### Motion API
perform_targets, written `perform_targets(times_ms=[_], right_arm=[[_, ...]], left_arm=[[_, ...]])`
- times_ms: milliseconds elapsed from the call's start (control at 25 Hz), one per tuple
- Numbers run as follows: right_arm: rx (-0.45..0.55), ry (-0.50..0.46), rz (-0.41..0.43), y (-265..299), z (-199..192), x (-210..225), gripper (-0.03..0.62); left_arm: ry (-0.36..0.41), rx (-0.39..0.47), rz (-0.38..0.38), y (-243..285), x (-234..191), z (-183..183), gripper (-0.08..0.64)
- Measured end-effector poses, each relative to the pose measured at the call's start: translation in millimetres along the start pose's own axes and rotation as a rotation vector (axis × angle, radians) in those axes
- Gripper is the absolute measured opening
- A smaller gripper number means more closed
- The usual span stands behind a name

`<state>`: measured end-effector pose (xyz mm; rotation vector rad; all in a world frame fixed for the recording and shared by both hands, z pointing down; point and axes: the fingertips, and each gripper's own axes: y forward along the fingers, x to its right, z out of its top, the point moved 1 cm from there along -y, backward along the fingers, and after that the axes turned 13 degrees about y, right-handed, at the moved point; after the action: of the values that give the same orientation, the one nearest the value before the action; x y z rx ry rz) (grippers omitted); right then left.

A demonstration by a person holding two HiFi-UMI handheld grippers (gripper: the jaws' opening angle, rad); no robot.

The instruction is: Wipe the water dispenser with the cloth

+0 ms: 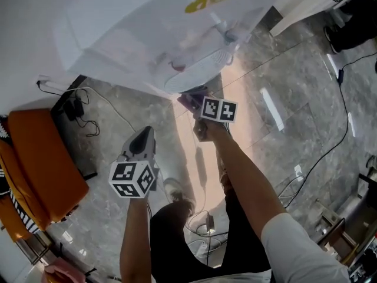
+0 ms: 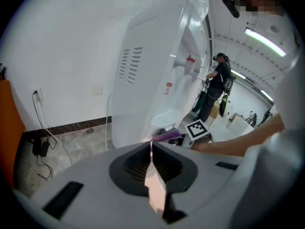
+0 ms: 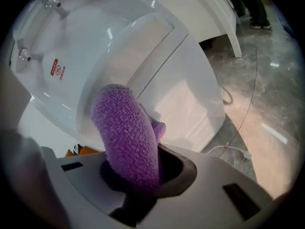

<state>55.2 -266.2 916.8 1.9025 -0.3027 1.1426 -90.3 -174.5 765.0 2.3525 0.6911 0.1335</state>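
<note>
My right tool [image 3: 137,171] is clamped on the purple cloth [image 3: 126,132], close up to the front of the white water dispenser [image 3: 162,75]. My left tool [image 2: 151,159] is squeezed together, empty, nearer me. If I rub too hard, the cloth may slip out.

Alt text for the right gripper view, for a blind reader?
The right gripper is shut on a purple cloth that stands up in front of the white water dispenser. Grey stone floor with a white cable shows at right.
</note>
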Motion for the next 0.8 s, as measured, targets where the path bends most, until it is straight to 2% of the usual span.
perform_targets(times_ms=[160, 320, 400, 600, 800], right_arm=[[0.042, -0.156, -0.006, -3.1, 27.6, 24.8, 0.074], [0.138, -0.370, -0.074, -11.7, 69.0, 42.8, 0.074], [0.185, -0.435, -0.092, -18.1, 91.2, 48.9, 0.074], [0.297, -0.475, -0.131, -35.3, 141.9, 70.8, 0.074], [0.322, -0.476, -0.227, -36.3, 157.1, 108.5, 0.074]], left_arm=[[0.023, -0.011, 0.016, 26.4, -3.2, -22.5, 0.023], [0.026, -0.019, 0.022, 47.5, -3.4, -36.3, 0.023], [0.033, -0.020, 0.020, 57.6, -2.9, -39.6, 0.023], [0.053, 0.003, 0.017, 85.5, -2.8, -38.5, 0.023], [0.043, 0.018, 0.015, 107.9, -2.3, -49.7, 0.023]])
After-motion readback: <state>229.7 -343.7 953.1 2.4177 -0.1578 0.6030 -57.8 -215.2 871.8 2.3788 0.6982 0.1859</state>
